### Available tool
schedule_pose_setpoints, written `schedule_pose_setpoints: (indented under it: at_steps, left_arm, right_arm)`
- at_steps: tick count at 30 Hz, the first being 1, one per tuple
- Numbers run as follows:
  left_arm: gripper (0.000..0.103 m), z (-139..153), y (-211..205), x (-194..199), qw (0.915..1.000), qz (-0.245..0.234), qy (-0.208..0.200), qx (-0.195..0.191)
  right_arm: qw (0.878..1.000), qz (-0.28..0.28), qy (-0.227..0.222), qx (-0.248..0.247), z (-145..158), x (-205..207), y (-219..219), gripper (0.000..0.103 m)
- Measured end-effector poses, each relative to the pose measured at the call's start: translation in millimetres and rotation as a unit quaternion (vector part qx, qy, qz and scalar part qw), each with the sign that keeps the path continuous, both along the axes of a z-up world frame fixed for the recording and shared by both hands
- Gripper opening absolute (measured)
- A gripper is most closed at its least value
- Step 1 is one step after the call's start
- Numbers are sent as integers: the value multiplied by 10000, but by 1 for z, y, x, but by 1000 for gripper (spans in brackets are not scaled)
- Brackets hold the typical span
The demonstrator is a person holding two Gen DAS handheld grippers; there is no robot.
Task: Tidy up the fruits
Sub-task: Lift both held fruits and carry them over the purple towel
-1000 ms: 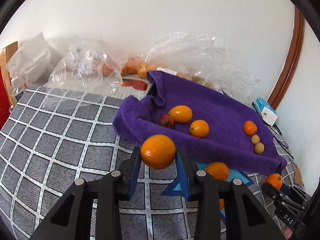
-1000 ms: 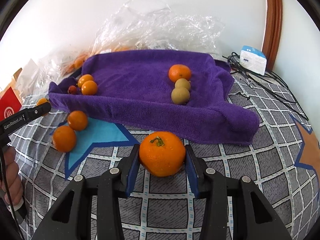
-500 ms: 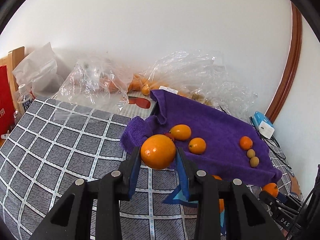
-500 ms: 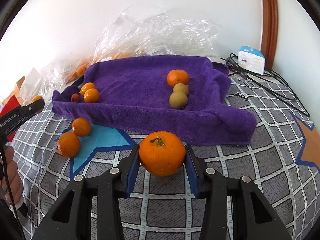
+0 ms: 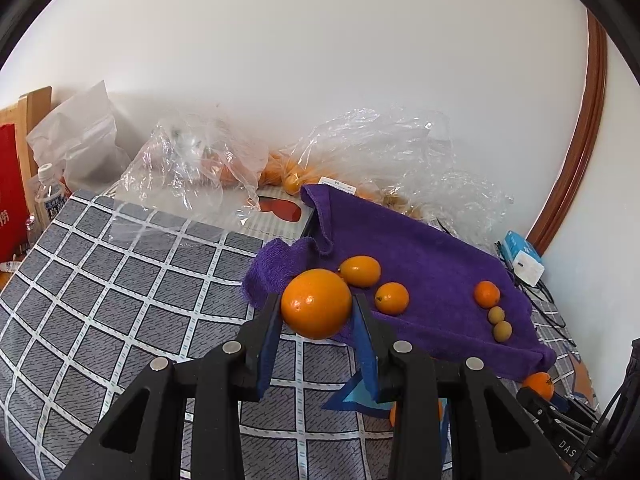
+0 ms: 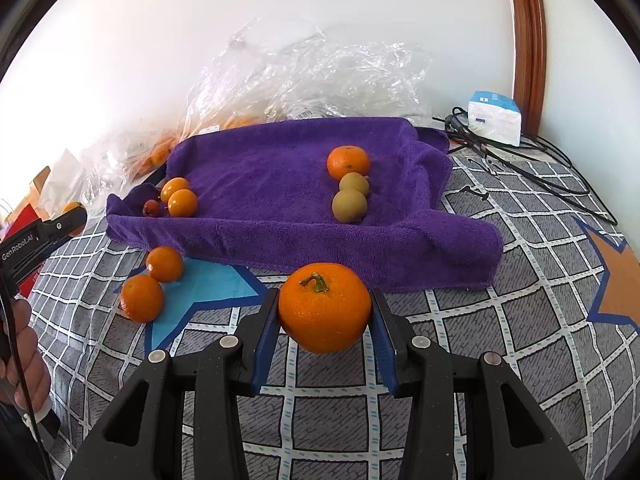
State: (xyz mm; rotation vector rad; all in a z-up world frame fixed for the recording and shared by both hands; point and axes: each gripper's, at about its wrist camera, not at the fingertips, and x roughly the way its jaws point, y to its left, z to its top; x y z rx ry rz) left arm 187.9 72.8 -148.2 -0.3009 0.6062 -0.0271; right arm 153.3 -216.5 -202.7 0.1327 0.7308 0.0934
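My left gripper [image 5: 316, 308] is shut on a smooth orange [image 5: 316, 303], held above the checked cover just in front of the purple towel [image 5: 432, 264]. My right gripper [image 6: 324, 308] is shut on a stemmed tangerine [image 6: 325, 307] before the towel's [image 6: 280, 168] near edge. On the towel lie two small oval oranges [image 6: 182, 202], a small red fruit [image 6: 152, 208], one tangerine [image 6: 348, 163] and two brownish round fruits [image 6: 350, 206]. Two loose tangerines [image 6: 142, 298] rest on a blue star of the cover. The left gripper with its orange also shows at the right wrist view's left edge.
Crumpled clear plastic bags [image 5: 192, 168] holding more oranges lie along the white wall behind the towel. A white and blue box [image 6: 494, 118] and black cables [image 6: 520, 160] sit at the right by a wooden frame. A water bottle [image 5: 48, 196] and red bag [image 5: 10, 188] stand at far left.
Both views have tilted up and drawn back a little, so the towel sits lower and farther in each. Both grippers stay shut on their fruit.
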Motion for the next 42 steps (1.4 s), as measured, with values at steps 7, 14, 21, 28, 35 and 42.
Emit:
schedule_pose_setpoints:
  at_steps: [7, 14, 21, 28, 35, 42]
  left_arm:
    - [33, 2, 0, -3, 10000, 45, -51, 33]
    - [33, 3, 3, -1, 9999, 70, -29, -74]
    - [33, 2, 5, 0, 9999, 125, -48, -46]
    - [33, 1, 12, 1, 9997, 221, -38, -108]
    - [33, -3, 18, 7, 9994, 320, 79, -125]
    - [33, -6, 21, 10, 9993, 319, 128, -170]
  right_arm:
    - [9999, 47, -89, 132, 14, -9, 2, 43]
    - [9997, 2, -164, 169, 29, -9, -1, 43]
    - [9990, -180, -231, 340, 38, 1, -13, 43]
    - [9990, -144, -318, 296, 49, 18, -11, 43]
    - [9989, -57, -411, 216, 58, 30, -9, 43]
    - [9989, -61, -421, 173, 59, 49, -10, 43]
